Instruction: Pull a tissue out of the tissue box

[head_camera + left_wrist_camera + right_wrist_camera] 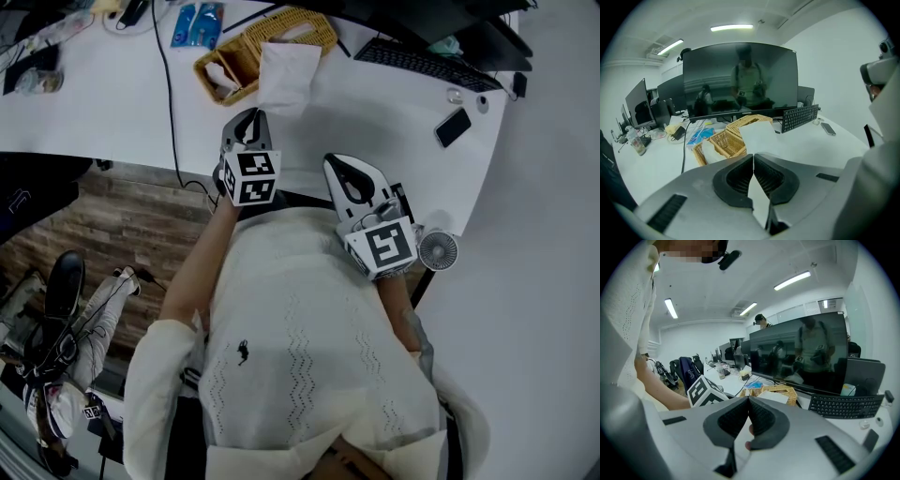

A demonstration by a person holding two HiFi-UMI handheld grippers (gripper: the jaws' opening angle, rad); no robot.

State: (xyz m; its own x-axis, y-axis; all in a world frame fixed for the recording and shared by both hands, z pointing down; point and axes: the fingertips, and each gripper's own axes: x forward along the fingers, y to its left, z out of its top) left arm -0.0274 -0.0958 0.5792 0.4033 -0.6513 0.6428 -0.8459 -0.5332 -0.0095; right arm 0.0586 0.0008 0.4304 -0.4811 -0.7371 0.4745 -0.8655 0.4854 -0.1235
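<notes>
Tissue extraction, pulling step. I am holding the left hand-held gripper [251,117] with its jaws pressed fully together on the near edge of the white tissue [286,75], as the left gripper view is showing: the sheet is rising from the jaw tips [753,157] towards the box. The tissue is stretching from that pinch back to the wicker tissue box [246,47], which is lying on the white surface [112,103] just beyond the gripper, near the keyboard [422,64]; its far end is overlapping the box, so I am judging it as not yet drawn free, though the opening itself is hidden by the sheet. The next move is calling for a steady pull up and away from the box with the pinch kept firm, since a thin sheet is likely to tear or slip. The right hand-held gripper [336,164] is hovering near the surface's front edge, well apart from the box, its jaws together on nothing.
</notes>
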